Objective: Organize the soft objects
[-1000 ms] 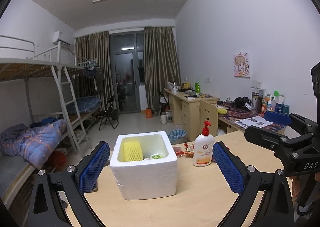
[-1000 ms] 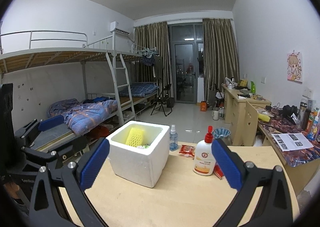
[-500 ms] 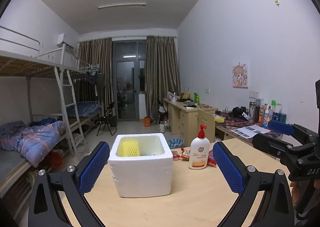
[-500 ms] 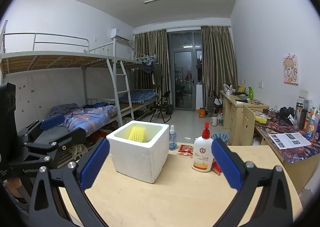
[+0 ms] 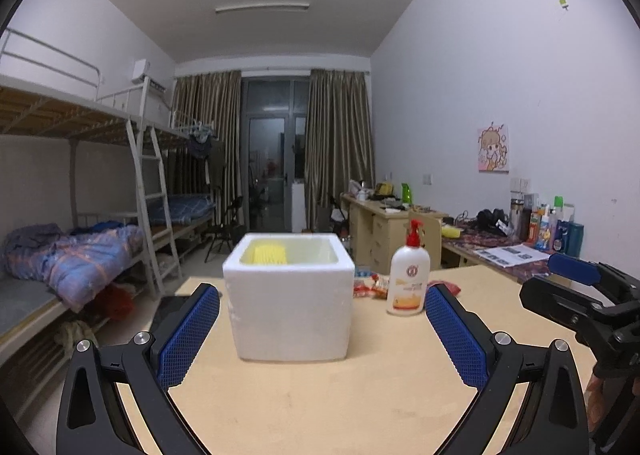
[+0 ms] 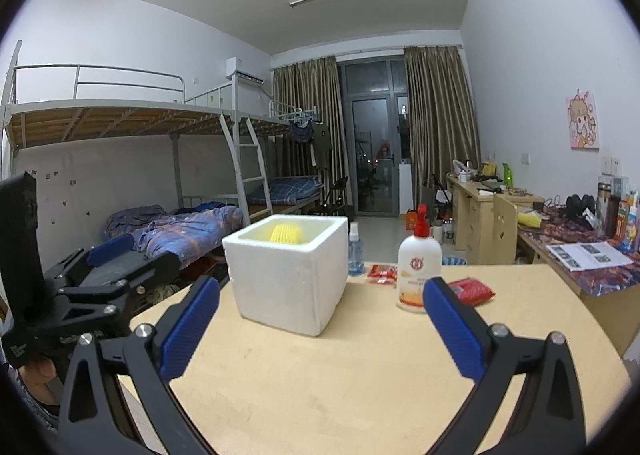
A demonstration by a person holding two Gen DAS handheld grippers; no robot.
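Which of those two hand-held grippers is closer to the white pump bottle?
Right, I'd judge. The right hand-held gripper has the pump bottle just past its right finger. The left hand-held gripper faces the foam box, bottle off to its right.

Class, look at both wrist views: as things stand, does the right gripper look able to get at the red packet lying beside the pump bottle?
Probably yes. The right gripper is open and empty, and the red packet lies flat on the table, uncovered; only the pump bottle stands close on its left.

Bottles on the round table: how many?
2: a white pump bottle right of the foam box, and a small clear spray bottle behind the box. Others may be hidden.
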